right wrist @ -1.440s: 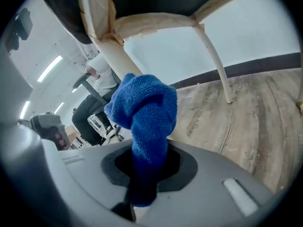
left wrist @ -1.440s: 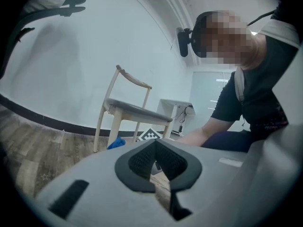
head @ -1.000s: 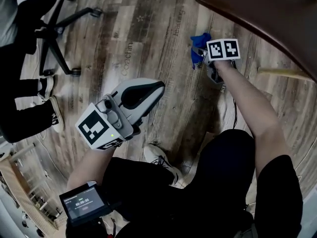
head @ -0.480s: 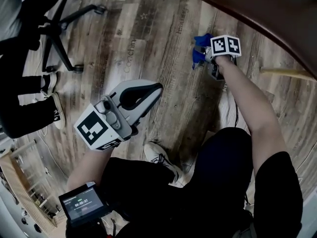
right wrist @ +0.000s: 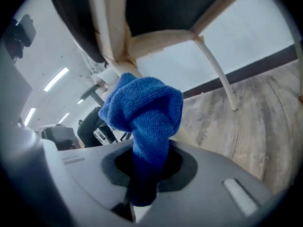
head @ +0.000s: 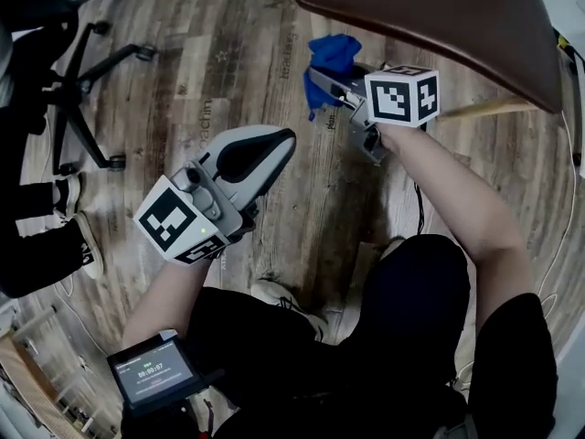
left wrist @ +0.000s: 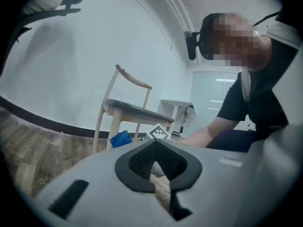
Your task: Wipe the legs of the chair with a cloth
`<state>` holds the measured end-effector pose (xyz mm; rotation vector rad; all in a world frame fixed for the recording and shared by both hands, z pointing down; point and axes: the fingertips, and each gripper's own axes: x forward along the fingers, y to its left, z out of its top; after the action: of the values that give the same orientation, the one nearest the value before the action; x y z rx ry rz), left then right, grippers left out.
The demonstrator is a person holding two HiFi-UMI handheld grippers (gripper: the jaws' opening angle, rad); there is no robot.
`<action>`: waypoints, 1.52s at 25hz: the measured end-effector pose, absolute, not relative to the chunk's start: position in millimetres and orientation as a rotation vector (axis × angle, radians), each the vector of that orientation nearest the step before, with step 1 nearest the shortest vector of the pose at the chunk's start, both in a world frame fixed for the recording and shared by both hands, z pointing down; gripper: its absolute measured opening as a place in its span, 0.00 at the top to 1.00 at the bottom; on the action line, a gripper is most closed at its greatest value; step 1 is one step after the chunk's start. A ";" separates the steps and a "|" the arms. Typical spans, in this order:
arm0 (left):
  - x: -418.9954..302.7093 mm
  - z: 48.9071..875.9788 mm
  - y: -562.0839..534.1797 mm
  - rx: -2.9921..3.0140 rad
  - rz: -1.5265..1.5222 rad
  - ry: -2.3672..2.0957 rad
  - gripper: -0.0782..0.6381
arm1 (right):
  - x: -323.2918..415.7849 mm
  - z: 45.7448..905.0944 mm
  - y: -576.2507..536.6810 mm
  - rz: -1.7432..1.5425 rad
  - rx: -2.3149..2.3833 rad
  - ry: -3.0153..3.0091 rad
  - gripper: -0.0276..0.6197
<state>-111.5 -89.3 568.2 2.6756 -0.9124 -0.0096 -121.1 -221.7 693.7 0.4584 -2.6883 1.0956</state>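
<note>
— Two grippers, so what is each one doing?

— The right gripper (head: 322,79) has its jaws clamped on a blue cloth (head: 331,55). The cloth bunches up past the tips, just under the near left edge of the chair (head: 439,16) seat. The left gripper (head: 279,144) hangs nearer and to the left, jaws together with nothing in them.

— Does the cloth touch a leg?

— I cannot tell. In the right gripper view it sits in front of the pale wooden leg (right wrist: 111,27), where that meets the seat.

— What else is around?

— An office chair (head: 82,90) on castors stands at the far left. Another person's dark legs (head: 27,245) and shoes are beside it, all well apart from the cloth. A small screen (head: 151,373) sits at the near left.

— Any writing?

— There is faint print on a floor (head: 183,53) plank and there are digits on the screen. Both are too small to read.
</note>
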 end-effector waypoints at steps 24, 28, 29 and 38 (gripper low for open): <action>-72.0 562.2 -107.9 2.750 -0.022 -0.793 0.89 | 80.9 560.5 -205.3 1.281 0.894 -2.774 0.84; -62.7 563.4 -110.8 2.754 -0.027 -0.759 0.89 | 155.1 556.8 -206.1 1.266 1.169 -2.706 0.84; -62.0 564.6 -111.5 2.752 -0.027 -0.757 0.89 | 169.3 556.6 -206.4 1.273 1.227 -2.696 0.84; -50.7 566.0 -113.3 2.752 -0.007 -0.728 0.89 | 201.0 579.1 -214.4 1.389 1.341 -2.633 0.84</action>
<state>-50.7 -113.3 566.0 2.7520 -0.7281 -0.0074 201.0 -214.4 579.1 1.3407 -2.6327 1.3887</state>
